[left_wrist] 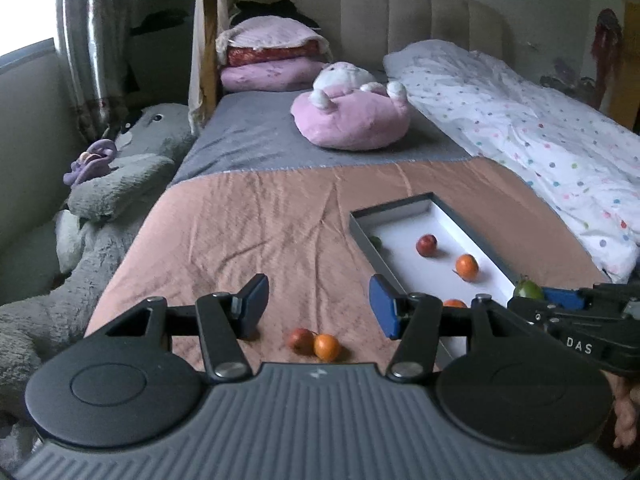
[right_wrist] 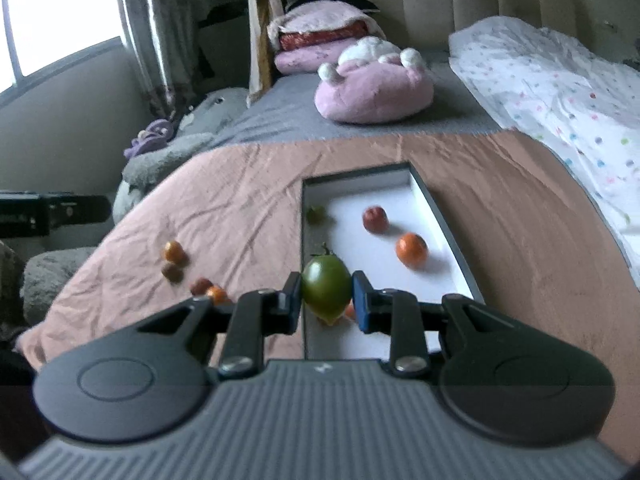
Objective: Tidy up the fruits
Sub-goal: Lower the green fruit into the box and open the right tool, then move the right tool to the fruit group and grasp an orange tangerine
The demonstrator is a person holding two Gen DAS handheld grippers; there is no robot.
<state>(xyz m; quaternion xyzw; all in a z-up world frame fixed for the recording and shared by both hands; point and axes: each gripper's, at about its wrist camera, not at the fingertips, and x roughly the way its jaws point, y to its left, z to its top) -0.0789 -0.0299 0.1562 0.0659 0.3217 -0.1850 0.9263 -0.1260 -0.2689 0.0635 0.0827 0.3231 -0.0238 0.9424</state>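
A shallow grey tray (right_wrist: 440, 216) with a white floor lies on the pink bedspread. It holds a red fruit (right_wrist: 375, 219), an orange fruit (right_wrist: 411, 249) and a small green fruit (right_wrist: 316, 214). My right gripper (right_wrist: 327, 298) is shut on a green fruit (right_wrist: 326, 290) above the tray's near left edge, over another orange fruit. My left gripper (left_wrist: 318, 306) is open and empty above a red fruit (left_wrist: 301, 340) and an orange fruit (left_wrist: 326, 347) on the bedspread. Two more loose fruits (right_wrist: 174, 251) lie further left. The tray (left_wrist: 362, 236) and right gripper (left_wrist: 548, 296) also show in the left wrist view.
A pink plush toy (left_wrist: 352, 114) lies on the grey sheet beyond the bedspread. A polka-dot duvet (left_wrist: 520, 128) covers the bed's right side. Stacked pillows (left_wrist: 272, 56) sit at the headboard. A grey plush (left_wrist: 100, 200) lies off the bed's left edge.
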